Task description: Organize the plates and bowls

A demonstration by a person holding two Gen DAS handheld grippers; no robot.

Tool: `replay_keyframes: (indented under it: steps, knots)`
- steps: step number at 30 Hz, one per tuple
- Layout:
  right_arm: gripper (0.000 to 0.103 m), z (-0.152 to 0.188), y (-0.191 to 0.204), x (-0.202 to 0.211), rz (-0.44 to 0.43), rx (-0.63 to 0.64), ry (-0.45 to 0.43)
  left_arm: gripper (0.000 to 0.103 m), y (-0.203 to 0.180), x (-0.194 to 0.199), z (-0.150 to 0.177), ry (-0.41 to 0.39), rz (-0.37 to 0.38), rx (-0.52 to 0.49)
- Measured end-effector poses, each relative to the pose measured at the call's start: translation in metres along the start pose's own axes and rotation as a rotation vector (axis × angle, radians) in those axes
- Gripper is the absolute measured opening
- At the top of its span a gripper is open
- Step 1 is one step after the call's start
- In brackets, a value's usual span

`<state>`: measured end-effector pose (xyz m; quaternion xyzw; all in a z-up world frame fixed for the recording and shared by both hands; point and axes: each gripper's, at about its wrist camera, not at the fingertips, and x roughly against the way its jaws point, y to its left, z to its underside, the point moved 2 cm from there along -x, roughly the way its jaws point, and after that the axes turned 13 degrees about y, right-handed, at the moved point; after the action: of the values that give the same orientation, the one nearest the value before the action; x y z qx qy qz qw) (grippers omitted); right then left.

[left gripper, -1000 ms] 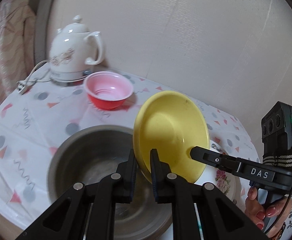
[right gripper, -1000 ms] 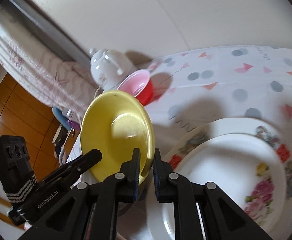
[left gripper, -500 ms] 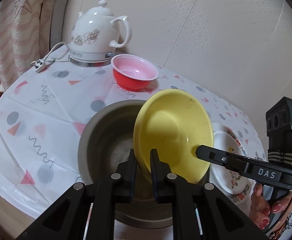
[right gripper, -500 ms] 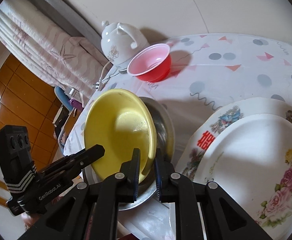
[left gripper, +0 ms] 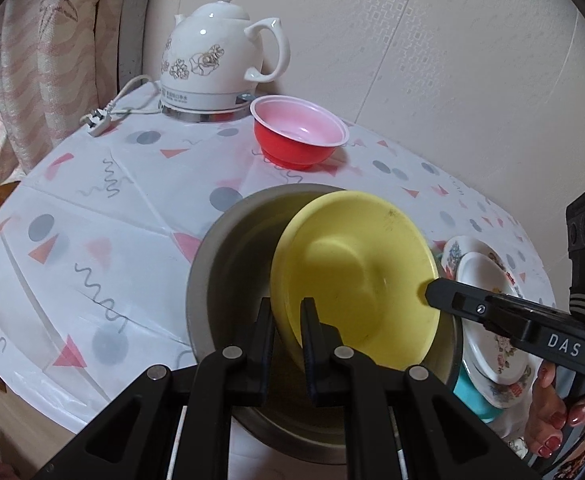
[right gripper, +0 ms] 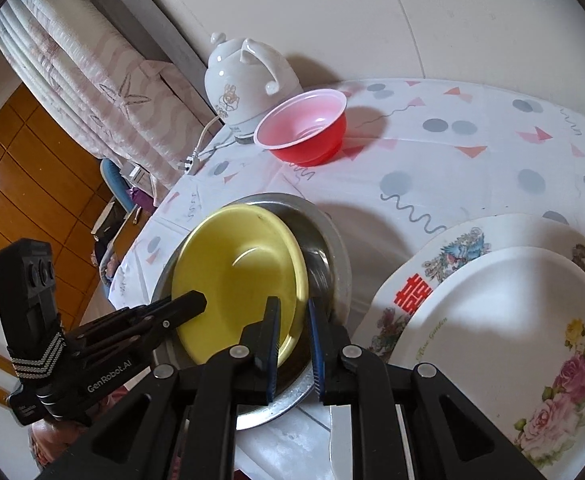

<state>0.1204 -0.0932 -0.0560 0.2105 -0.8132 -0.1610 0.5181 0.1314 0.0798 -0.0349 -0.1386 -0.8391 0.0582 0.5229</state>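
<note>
A yellow plate [left gripper: 356, 272] hangs tilted just inside a large steel bowl [left gripper: 228, 264] on the table. My left gripper [left gripper: 287, 312] is shut on the plate's near rim. My right gripper [right gripper: 294, 316] is shut on its opposite rim; in the left wrist view its fingertips [left gripper: 436, 294] reach in from the right. The plate [right gripper: 240, 276] and steel bowl [right gripper: 332, 252] show in the right wrist view too. A red bowl [left gripper: 298, 138] with a pale pink inside stands behind the steel bowl. Stacked flowered plates [right gripper: 504, 320] lie to the right.
A white ceramic kettle [left gripper: 216, 60] with its cord and plug [left gripper: 100, 124] stands at the back left by the wall. A teal dish [left gripper: 472, 394] sits under the flowered plates [left gripper: 488, 308]. The patterned tablecloth [left gripper: 92, 216] drops off at the left and front edges. A curtain [left gripper: 32, 60] hangs at left.
Both grippers have lowered the yellow plate from above the table into the steel bowl and tilted it flatter. Both remain shut on its rim.
</note>
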Motion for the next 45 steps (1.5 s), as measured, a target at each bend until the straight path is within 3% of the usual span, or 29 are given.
replay_keyframes:
  steps: [5,9,11,18,21,25,30,37,40,45]
  knots:
    - [0.02,-0.003,0.005,-0.002,0.031,0.026,0.005,0.013,0.001,0.0,-0.002,-0.004,-0.023,-0.004]
    - [0.037,-0.005,0.005,0.009,0.01,0.022,-0.032,0.013,0.001,0.0,-0.003,0.004,-0.043,-0.009]
    - [0.047,-0.004,0.005,0.014,0.042,0.015,-0.053,0.013,0.0,-0.001,-0.003,0.009,-0.062,-0.019]
    - [0.048,-0.002,-0.008,0.02,0.044,-0.041,-0.073,0.013,-0.009,-0.004,-0.001,0.007,-0.148,-0.076]
    - [0.048,0.0,-0.013,0.026,0.027,-0.062,-0.094,0.013,-0.014,-0.004,-0.002,0.027,-0.135,-0.093]
    - [0.048,0.003,-0.017,0.035,0.012,-0.076,-0.117,0.021,-0.013,0.006,-0.006,0.019,-0.137,-0.068]
    - [0.048,0.004,-0.021,0.043,0.002,-0.086,-0.135,0.022,-0.012,0.015,-0.009,0.008,-0.143,-0.05]
    - [0.048,-0.003,-0.024,0.049,0.004,-0.089,-0.138,0.024,-0.012,0.028,-0.022,-0.019,-0.071,-0.042]
    - [0.048,-0.014,-0.026,0.051,-0.003,-0.107,-0.134,0.029,-0.009,0.033,-0.037,-0.024,-0.018,-0.017]
    - [0.048,-0.043,-0.035,0.049,-0.036,-0.162,-0.112,0.03,0.001,0.033,-0.07,-0.029,-0.003,0.026]
